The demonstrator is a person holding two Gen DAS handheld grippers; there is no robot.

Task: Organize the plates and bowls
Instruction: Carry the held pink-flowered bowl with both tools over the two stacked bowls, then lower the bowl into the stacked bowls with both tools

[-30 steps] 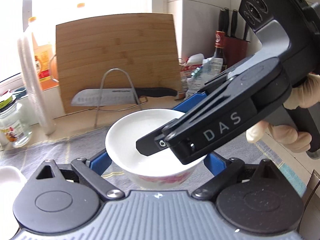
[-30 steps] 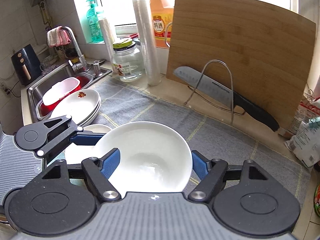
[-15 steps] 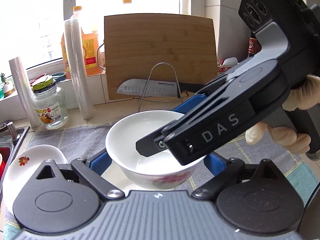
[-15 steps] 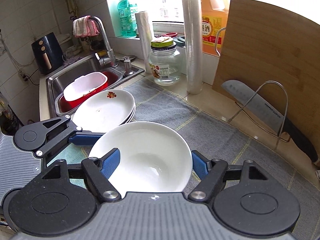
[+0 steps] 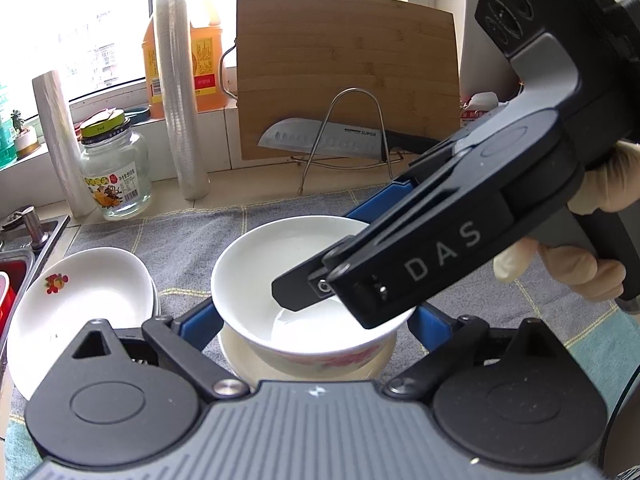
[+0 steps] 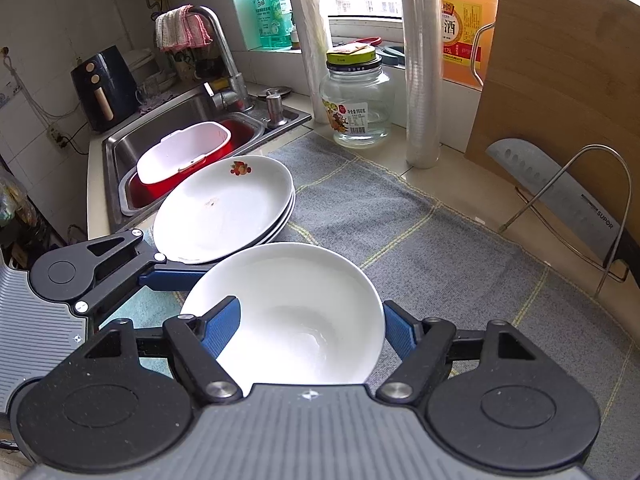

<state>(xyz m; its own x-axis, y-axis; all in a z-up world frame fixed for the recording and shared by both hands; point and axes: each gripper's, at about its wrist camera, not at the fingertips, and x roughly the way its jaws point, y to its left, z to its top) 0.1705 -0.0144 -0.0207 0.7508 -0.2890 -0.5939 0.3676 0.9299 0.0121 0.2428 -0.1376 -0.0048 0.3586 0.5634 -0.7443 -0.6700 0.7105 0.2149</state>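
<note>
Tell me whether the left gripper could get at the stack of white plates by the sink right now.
Probably not yet: the left gripper is shut on the white bowl with pink flowers, shared with the right gripper. The stack of white plates itself lies uncovered on the grey cloth.

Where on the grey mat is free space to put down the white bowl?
Free: the grey mat between the stack of white plates, the glass jar and the wire knife stand. Crowded: around the plates, beside the sink.
</note>
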